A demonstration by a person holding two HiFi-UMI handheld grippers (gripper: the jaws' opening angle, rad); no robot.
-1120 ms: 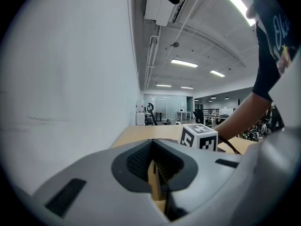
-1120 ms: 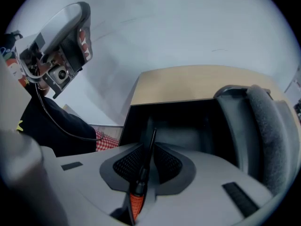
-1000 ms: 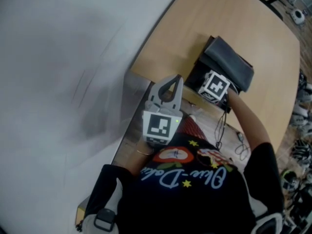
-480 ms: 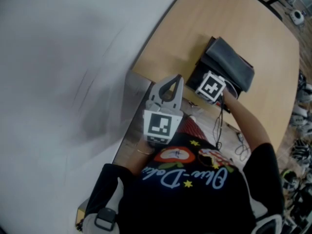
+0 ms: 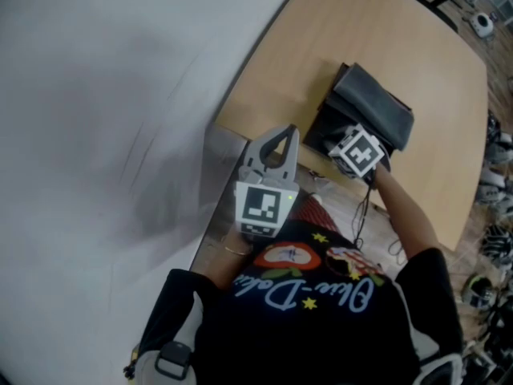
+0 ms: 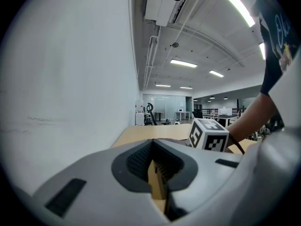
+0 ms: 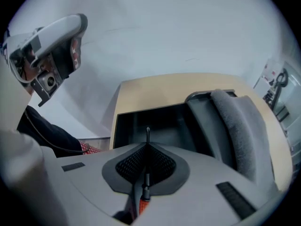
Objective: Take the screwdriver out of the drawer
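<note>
The screwdriver's thin dark shaft (image 7: 147,136) sticks out past the tips of my right gripper (image 7: 147,147), which is shut on it. Its orange handle (image 7: 142,204) shows behind the pads. Just beyond lies the open black drawer (image 7: 155,124) of a grey felt-covered box (image 7: 240,126). In the head view the right gripper (image 5: 346,143) hovers at the drawer's mouth (image 5: 327,131), its marker cube (image 5: 358,152) hiding the tips. My left gripper (image 5: 276,139) hangs at the table's near corner, shut and holding nothing, and its pads (image 6: 141,161) meet at the tips.
The wooden table (image 5: 361,30) carries the grey box (image 5: 373,107) near its front edge. A white wall (image 5: 104,95) runs along the left. The person's arm (image 5: 405,207) and black shirt fill the lower frame. Cables (image 5: 361,215) hang below the table edge.
The right gripper's marker cube has turned and drawn slightly back toward the person, away from the drawer. The left gripper has stayed put.
</note>
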